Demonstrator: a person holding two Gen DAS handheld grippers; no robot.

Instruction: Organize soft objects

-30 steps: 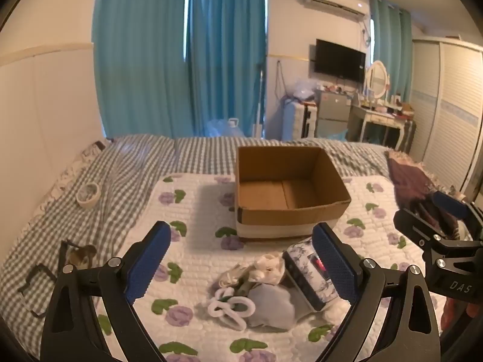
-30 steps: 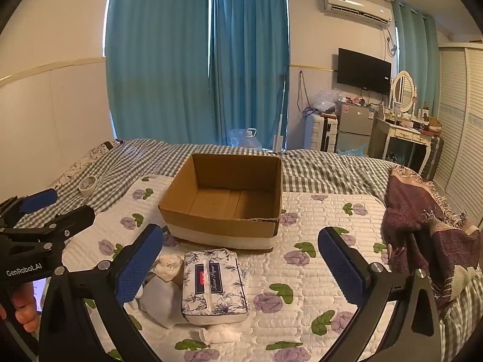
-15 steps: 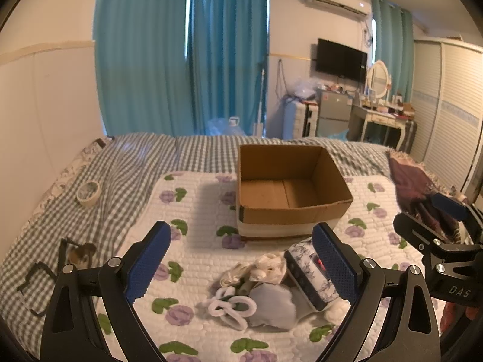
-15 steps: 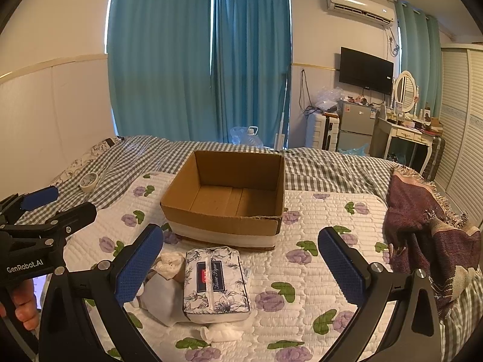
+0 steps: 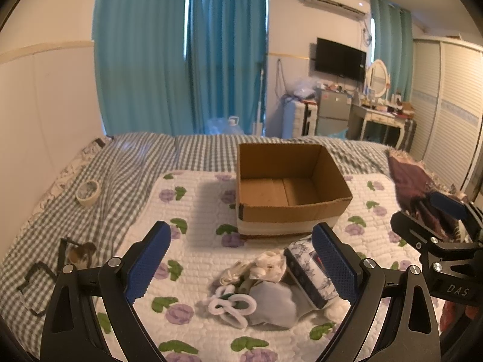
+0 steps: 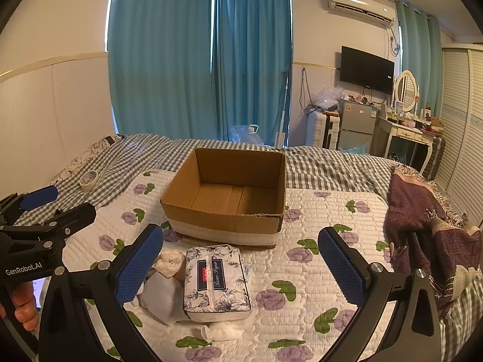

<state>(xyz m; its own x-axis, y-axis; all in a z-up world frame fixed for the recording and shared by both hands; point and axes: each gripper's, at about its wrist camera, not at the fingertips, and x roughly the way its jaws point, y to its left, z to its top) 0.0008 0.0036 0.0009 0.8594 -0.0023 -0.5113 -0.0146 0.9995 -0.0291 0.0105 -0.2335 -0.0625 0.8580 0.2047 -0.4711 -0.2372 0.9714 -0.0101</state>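
1. Both grippers are spread wide and carry nothing: left gripper (image 5: 241,265), right gripper (image 6: 238,265). Each hovers over the pile, which lies just in front of the box (image 6: 225,202).
2. The soft things sit together: tissue pack (image 6: 217,280) touching the box's near wall or just short of it (cannot tell which), grey cloth (image 5: 271,304) and cream cloth (image 5: 268,267) on its left, white loops (image 5: 231,306) in front of the grey cloth.
3. Risk: the cloths overlap, so a pinch on one likely drags a neighbour along, or takes only a loose fold that slips out.
4. Risk: the two grippers are near each other (each shows in the other's view); both reaching for the pile could knock frames.
5. Risk: a low carry could catch the box's near wall and shove the light box back.
6. Room: the box is open-topped and bare inside. The quilt (image 6: 317,271) right of the box is free; a maroon throw (image 6: 428,229) lies farther right, a tape roll (image 5: 88,192) well left.
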